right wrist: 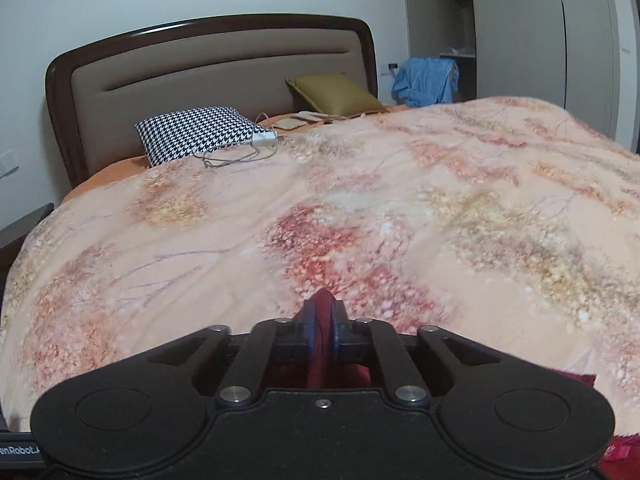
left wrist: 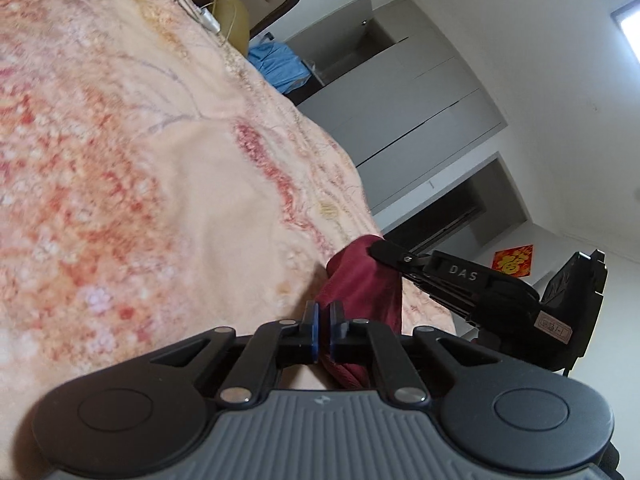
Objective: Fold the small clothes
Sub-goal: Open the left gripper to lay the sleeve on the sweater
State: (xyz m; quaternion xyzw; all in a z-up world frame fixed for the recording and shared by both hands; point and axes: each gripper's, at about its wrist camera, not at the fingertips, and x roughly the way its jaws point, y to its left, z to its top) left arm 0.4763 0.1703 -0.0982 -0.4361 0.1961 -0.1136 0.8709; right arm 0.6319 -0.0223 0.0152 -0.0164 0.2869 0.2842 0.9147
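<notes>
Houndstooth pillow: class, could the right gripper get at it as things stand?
Probably not: the right gripper is shut on the dark red garment, and the houndstooth pillow lies far across the bedspread.

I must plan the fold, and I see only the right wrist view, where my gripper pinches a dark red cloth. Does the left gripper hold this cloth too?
Observer: Yes. In the left wrist view, the left gripper looks closed on the dark red cloth.
Operator: Is the cloth pulled tight between the two grippers?
Observer: No. It runs as a short, slack fold from the left one up to the right gripper, which bites its far edge.
Operator: Where is it over the bed?
Observer: It is close to the side edge of the floral blanket.
</notes>
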